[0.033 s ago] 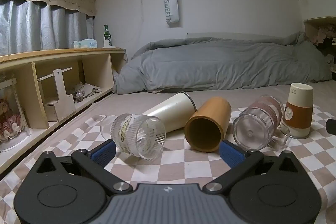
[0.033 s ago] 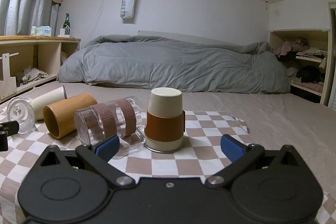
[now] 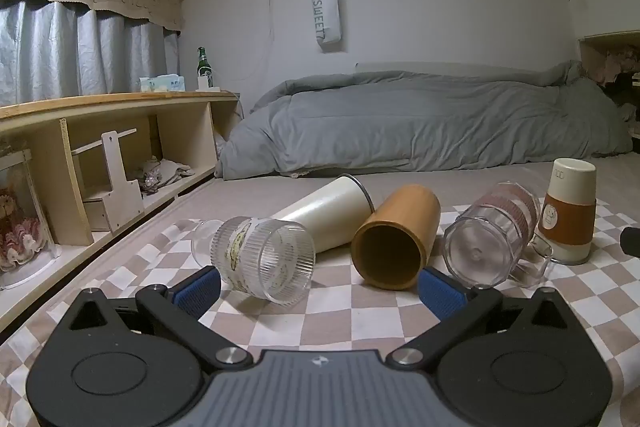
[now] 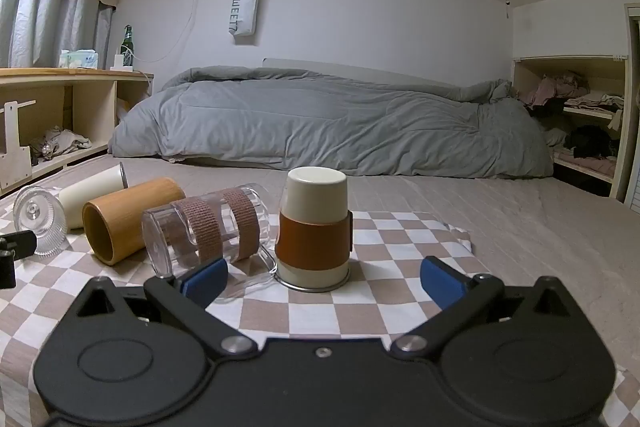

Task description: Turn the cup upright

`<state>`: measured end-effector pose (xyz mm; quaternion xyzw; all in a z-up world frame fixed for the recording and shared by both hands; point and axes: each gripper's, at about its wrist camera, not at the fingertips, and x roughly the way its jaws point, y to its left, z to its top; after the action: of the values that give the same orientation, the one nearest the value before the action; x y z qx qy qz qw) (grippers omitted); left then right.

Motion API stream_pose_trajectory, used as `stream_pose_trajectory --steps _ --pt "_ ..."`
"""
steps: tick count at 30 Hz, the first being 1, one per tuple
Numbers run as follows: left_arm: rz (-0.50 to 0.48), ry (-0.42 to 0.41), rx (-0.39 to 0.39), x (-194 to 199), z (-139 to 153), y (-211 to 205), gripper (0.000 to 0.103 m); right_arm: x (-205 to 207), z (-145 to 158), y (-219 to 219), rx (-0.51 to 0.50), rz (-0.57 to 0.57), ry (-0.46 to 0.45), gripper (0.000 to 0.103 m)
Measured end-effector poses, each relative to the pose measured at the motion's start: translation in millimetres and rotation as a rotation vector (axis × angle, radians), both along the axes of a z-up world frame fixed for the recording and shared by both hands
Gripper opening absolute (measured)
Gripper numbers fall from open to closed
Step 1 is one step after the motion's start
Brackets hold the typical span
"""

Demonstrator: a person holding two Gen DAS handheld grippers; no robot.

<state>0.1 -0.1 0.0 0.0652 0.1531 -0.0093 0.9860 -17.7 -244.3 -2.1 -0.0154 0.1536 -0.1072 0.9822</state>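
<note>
Several cups rest on a checkered cloth [image 3: 340, 315]. A ribbed clear glass [image 3: 264, 261], a cream tumbler [image 3: 328, 211], an orange-brown cup [image 3: 394, 237] and a clear mug with brown bands [image 3: 492, 241] lie on their sides. A cream cup with a brown sleeve [image 4: 314, 227] stands upside down; it also shows in the left wrist view [image 3: 570, 211]. My left gripper [image 3: 320, 293] is open and empty, just in front of the ribbed glass and orange-brown cup. My right gripper [image 4: 324, 277] is open and empty, in front of the upside-down cup.
A grey duvet [image 4: 320, 123] lies on the bed behind the cloth. A wooden shelf unit [image 3: 100, 147] runs along the left. Open shelves with clothes [image 4: 580, 123] stand at the right. The cloth's far edge [image 4: 448, 223] ends past the upside-down cup.
</note>
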Motion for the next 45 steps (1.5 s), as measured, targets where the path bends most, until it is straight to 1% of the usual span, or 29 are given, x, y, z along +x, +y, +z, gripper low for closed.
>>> stream_pose_trajectory --steps 25,27,45 --pt "-0.003 0.003 -0.006 0 0 0 0.103 0 -1 0 -0.001 0.0 -0.001 0.103" --pt "-0.004 0.003 -0.005 1 -6 -4 0.103 0 -1 0 -0.001 -0.001 0.0 0.103" --pt "-0.005 0.006 -0.01 1 -8 -10 0.103 1 -1 1 -0.002 0.0 0.001 0.103"
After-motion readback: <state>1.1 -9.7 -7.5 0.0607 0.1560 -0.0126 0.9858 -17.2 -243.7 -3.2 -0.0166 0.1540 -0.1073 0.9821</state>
